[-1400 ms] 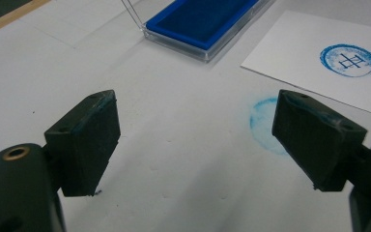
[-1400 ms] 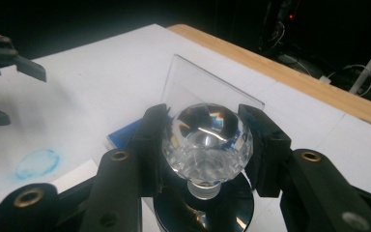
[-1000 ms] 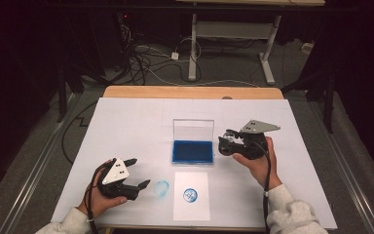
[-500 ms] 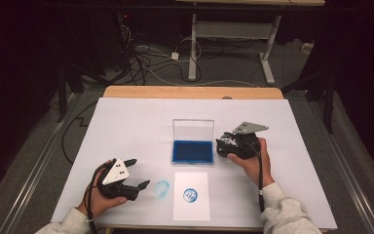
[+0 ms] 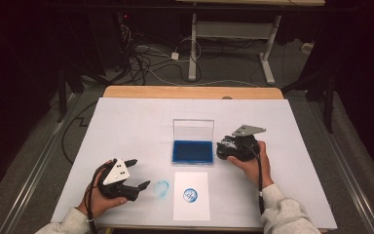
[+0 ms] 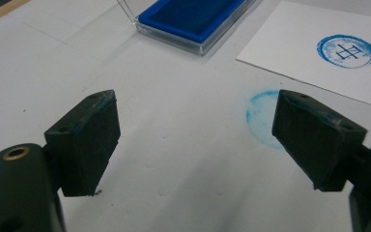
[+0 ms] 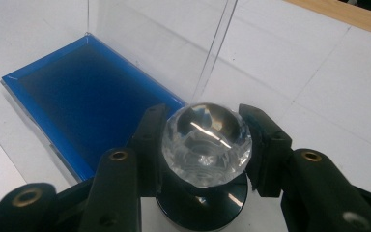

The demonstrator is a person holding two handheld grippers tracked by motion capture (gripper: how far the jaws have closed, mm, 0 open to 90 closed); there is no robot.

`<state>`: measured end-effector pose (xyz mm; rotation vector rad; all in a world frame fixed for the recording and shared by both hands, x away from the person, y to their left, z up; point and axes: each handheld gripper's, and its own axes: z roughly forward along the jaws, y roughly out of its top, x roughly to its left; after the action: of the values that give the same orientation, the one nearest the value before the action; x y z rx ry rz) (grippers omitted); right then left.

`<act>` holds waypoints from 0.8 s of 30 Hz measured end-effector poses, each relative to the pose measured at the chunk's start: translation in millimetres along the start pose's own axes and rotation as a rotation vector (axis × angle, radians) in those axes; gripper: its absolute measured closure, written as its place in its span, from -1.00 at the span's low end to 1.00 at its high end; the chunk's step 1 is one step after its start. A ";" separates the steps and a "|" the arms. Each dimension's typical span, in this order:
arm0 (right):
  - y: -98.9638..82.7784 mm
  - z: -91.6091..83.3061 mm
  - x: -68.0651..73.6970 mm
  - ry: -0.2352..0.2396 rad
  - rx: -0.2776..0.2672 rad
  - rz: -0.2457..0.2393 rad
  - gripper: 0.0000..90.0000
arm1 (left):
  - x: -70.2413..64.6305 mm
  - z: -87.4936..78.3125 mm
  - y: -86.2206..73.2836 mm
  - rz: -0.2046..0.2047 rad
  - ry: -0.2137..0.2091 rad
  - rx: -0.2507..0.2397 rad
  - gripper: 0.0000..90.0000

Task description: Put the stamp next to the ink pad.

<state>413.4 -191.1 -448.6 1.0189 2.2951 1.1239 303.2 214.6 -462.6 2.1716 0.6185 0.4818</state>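
My right gripper point(image 5: 225, 148) is shut on a stamp point(image 7: 205, 142) with a clear faceted knob and a round black base. It holds the stamp upright, just right of the blue ink pad point(image 5: 192, 151). I cannot tell whether the base touches the table. The ink pad point(image 7: 79, 108) lies in a clear case with its lid point(image 5: 193, 129) standing open. A white sheet point(image 5: 191, 195) in front of the pad bears a round blue print point(image 6: 346, 50). My left gripper point(image 5: 140, 172) rests low at the front left, open and with nothing between its jaws point(image 6: 195, 140).
A faint blue ring smudge point(image 5: 161, 188) marks the white table cover point(image 5: 126, 122) between the left gripper and the sheet. A wooden table edge point(image 5: 190, 91) runs along the back. Beyond it, cables and desk legs stand on the dark floor.
My right gripper has sunk a little with the stamp, beside the ink pad. The left gripper has stayed where it was.
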 end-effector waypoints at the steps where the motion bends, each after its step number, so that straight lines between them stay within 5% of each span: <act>1: -0.2 -0.2 -0.1 0.002 0.000 -0.001 0.24 | -0.1 0.0 0.2 0.000 0.000 -0.001 -0.63; 9: 0.0 -1.7 1.5 -0.022 0.009 -0.016 0.04 | -0.2 0.0 0.7 0.003 0.001 -0.007 -0.63; 24: 11.6 -19.2 2.4 -0.069 -0.087 -0.041 -0.18 | -1.4 2.6 1.2 0.008 -0.001 0.004 -0.62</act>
<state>405.3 -194.3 -427.8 0.9590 2.1833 1.1436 303.8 211.6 -463.4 2.1788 0.6113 0.4834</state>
